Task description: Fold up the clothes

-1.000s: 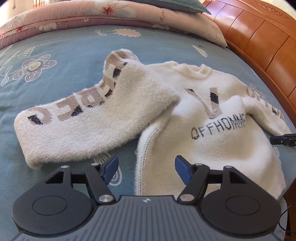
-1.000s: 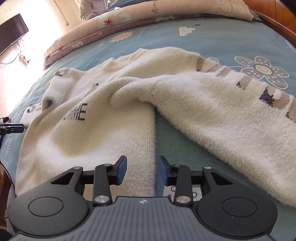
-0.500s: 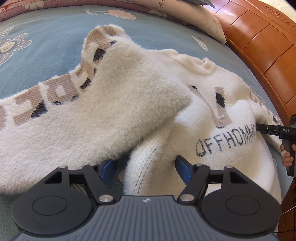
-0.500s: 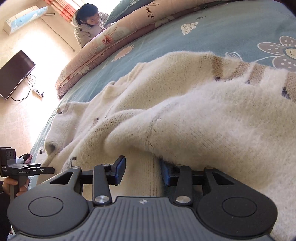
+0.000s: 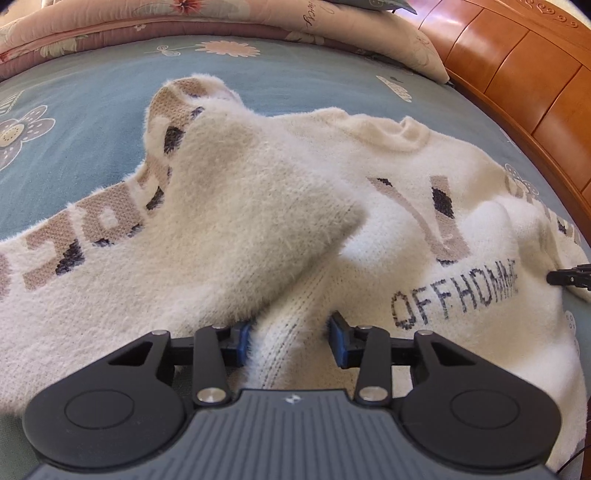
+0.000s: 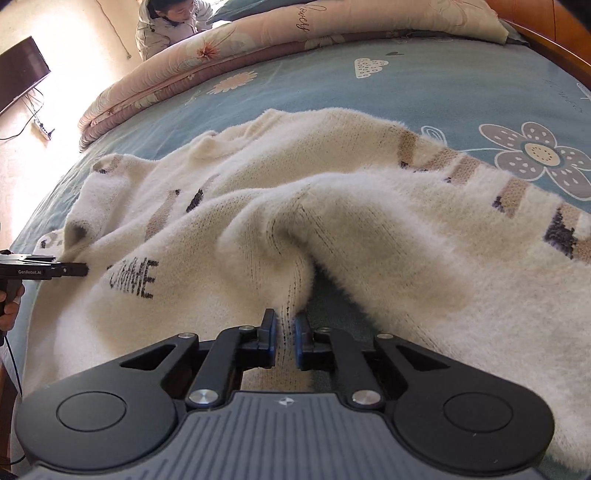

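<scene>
A fluffy cream sweater (image 5: 424,229) with dark "OFFHOMME" lettering lies on the blue floral bedsheet (image 5: 92,92); it also shows in the right wrist view (image 6: 229,229). One sleeve (image 5: 207,229) with beige letters is folded across its side. My left gripper (image 5: 291,339) has its jaws partly closed around the raised side seam, blue pads (image 5: 338,338) close to or touching the knit. My right gripper (image 6: 285,338) is shut on the sweater's side edge. Another gripper tip (image 5: 569,277) touches the far side of the sweater; it also shows in the right wrist view (image 6: 44,271).
A wooden bed frame (image 5: 517,74) runs along the right. A folded pink floral quilt (image 5: 221,18) lies at the head of the bed. In the right wrist view a child (image 6: 170,18) is behind the quilt and a TV (image 6: 22,74) stands at the left.
Both grippers moved forward onto the sweater's side seam. The left jaws narrowed around it. The right jaws closed on the edge and the fabric bunched up.
</scene>
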